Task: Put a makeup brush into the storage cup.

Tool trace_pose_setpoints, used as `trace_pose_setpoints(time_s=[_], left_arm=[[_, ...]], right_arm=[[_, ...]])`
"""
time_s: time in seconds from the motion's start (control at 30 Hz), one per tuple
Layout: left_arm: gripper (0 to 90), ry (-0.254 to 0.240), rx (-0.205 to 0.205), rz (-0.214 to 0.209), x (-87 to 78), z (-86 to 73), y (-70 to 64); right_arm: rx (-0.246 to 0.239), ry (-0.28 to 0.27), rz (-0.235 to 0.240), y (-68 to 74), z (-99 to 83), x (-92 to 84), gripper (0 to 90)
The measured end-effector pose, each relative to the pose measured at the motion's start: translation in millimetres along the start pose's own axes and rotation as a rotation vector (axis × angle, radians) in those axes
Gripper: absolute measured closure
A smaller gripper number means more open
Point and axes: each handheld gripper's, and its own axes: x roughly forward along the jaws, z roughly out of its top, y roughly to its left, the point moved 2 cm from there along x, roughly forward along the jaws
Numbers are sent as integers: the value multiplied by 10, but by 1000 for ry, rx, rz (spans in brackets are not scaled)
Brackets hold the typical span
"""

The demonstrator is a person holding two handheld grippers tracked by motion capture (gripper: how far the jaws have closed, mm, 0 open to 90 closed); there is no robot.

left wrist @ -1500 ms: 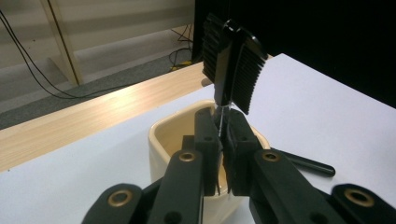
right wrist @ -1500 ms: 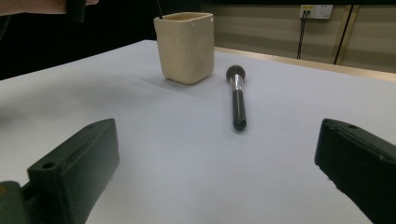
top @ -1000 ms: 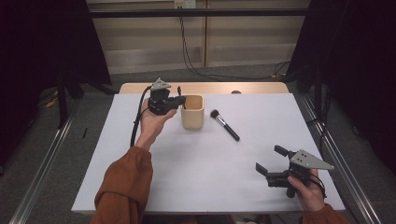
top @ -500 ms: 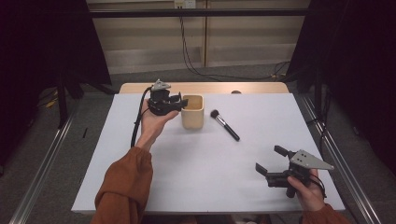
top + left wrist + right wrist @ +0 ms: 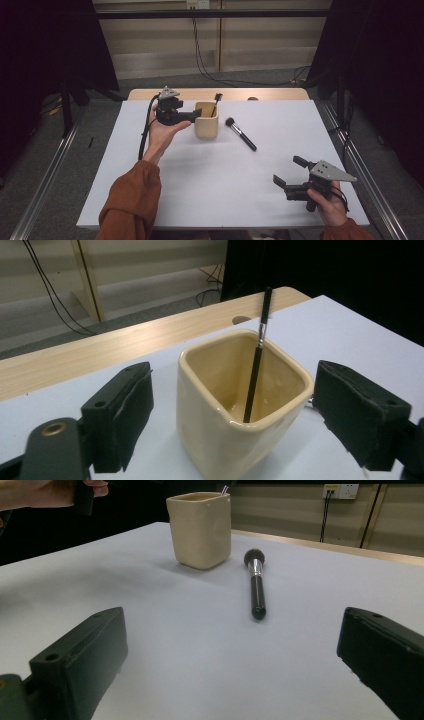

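Observation:
A cream square cup (image 5: 206, 126) stands at the table's far middle, and a thin black brush (image 5: 216, 102) leans upright inside it. My left gripper (image 5: 192, 116) hovers at the cup's left rim; its jaws have just been opening and now stand open. In the left gripper view the cup (image 5: 220, 440) and the thin brush (image 5: 257, 365) lie just ahead of my left gripper (image 5: 235, 372), untouched by either pad. A black powder brush (image 5: 241, 134) lies flat to the right of the cup. My right gripper (image 5: 289, 171) rests open at the near right, aimed at the powder brush (image 5: 256, 587) and the cup (image 5: 200, 530).
The white table top (image 5: 210, 190) has a wooden strip (image 5: 270, 94) along its far edge. Cables hang at the back wall. The left gripper's cable (image 5: 146, 130) trails down beside the person's forearm.
The left gripper's jaws have spread apart at the cup's rim. The thin brush now stands free in the cup. Neither hand has shifted.

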Motion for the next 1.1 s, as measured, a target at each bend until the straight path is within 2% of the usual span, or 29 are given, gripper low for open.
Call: trace_pose_setpoints(time_s=[0.07,0.13,0.17,0.3,0.43,0.53,0.63,0.73,0.77,0.83,0.9,1.0,1.1], left_arm=[[107,-19,17,-3,-26,-11,-2],[59,-28,8,-9,-56,-24,4],[41,-35,24,-10,-75,-34,7],[35,-49,6,-9,-144,-86,27],[38,-48,18,-22,-205,-165,36],[38,-55,-10,-22,-253,-196,24],[38,-61,9,-8,-297,-221,0],[37,-80,16,-36,-354,-237,-21],[42,-90,25,-24,-379,-243,-30],[43,-103,12,-32,-420,-253,-38],[44,-106,28,-23,-467,-269,-38],[46,-134,29,-23,-532,-301,-36],[47,-173,57,8,-593,-331,-35]], right_arm=[[1,1,0,-1,-1,1,0],[2,2,-3,-3,-2,1,0],[2,2,-3,-4,-2,1,0],[3,-1,-3,-1,1,0,0],[8,-1,-6,-4,2,3,0],[4,-1,-5,-5,3,5,0],[4,0,-5,-7,4,7,0],[1,-2,-6,-8,4,6,0],[0,-1,-5,-9,4,5,0],[1,-1,-6,-10,5,4,0],[4,-1,-6,-10,5,4,0],[3,-1,-7,-10,6,2,0],[4,-2,-7,-9,6,5,0]])
